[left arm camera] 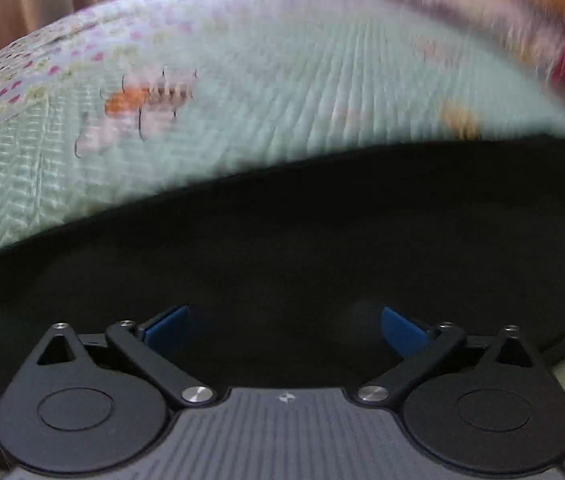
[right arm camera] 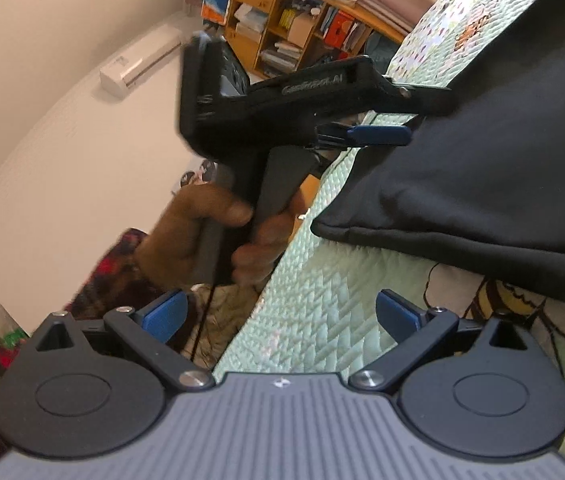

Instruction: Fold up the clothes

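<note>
Black fabric of a folded garment (left arm camera: 302, 232) is lying on the pale green quilted bedspread (left arm camera: 242, 100), its long axis running left to right across the left wrist view. The left gripper (left arm camera: 284, 322) is hovering over it, jaws spread wide and empty. In the right wrist view, the right gripper (right arm camera: 282, 312) is gaping too, holding nothing, beside the garment's corner.

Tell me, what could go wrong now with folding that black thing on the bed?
1. The left gripper is open over the black garment and that view is blurred, so a quick grab might pinch the wrong layer.
2. The right gripper is open over the green quilt, holding nothing, so the garment's folded corner could slip or fall open.
</note>
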Tool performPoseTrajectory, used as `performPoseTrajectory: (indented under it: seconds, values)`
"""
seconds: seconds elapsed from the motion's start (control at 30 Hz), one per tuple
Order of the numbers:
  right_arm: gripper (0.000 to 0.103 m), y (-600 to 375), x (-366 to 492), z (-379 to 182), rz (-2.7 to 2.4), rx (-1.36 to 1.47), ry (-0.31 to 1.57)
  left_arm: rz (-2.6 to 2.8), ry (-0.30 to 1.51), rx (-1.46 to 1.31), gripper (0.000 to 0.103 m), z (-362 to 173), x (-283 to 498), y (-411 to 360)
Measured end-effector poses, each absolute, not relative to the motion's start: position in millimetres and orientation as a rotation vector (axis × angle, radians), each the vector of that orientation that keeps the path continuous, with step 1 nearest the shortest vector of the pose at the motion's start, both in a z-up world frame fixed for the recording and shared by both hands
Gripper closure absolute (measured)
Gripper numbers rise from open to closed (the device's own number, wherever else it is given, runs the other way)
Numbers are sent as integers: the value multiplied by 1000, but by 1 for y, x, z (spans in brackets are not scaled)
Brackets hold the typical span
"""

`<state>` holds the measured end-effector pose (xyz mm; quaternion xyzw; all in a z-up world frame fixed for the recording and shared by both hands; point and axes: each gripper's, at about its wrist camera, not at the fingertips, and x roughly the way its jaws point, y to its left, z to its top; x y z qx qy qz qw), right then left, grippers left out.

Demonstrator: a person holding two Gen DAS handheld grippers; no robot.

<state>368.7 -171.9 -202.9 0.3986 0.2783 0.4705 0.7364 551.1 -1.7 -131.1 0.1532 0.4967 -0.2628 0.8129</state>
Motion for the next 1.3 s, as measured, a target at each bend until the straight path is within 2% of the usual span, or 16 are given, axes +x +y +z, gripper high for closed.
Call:
performPoseTrajectory:
  seconds: [0.07, 0.23, 0.33, 0.37, 0.43, 0.53, 0.67, 0.7, 0.83, 1.0, 1.1, 1.17, 1.23, 1.3]
  values:
    - [2, -173, 369, -203, 1038, 878, 613, -531, 1075, 323, 0, -147, 542, 14]
    - [0, -177, 370, -204, 1049, 912, 624, -452, 1140, 209, 0, -141, 517, 85]
    - [0, -177, 369, -202, 1048, 912, 622, -321, 1169, 217, 5, -126, 518, 107]
    - [0, -178, 370, -202, 1050, 921, 620, -320, 1143, 156, 9, -118, 521, 110]
    - [0, -182, 370, -204, 1060, 961, 613, -347, 1073, 53, 9, -105, 531, 105]
    - [0, -191, 372, -207, 1074, 1045, 576, -416, 953, -66, 3, -93, 550, 85]
    - [0, -199, 375, -213, 1082, 1129, 560, -377, 1094, 206, 0, -143, 565, 57]
    - [0, -199, 376, -215, 1075, 1135, 566, -400, 1040, 214, 0, -145, 555, 65]
    - [0, -197, 380, -215, 1065, 1144, 580, -331, 1040, 131, 0, -136, 532, 120]
    - [0, -194, 378, -213, 1063, 1134, 574, -138, 1033, 6, 10, -113, 517, 163]
    - [0, -192, 374, -209, 1090, 1104, 561, -266, 953, -104, 11, -94, 518, 144]
    - [0, -188, 371, -203, 1131, 1059, 551, -336, 928, -75, 7, -91, 530, 113]
    - [0, -179, 369, -196, 1188, 989, 547, -372, 957, 1, 5, -100, 542, 82]
    - [0, -170, 365, -189, 1243, 916, 547, -369, 1064, 154, 2, -125, 550, 56]
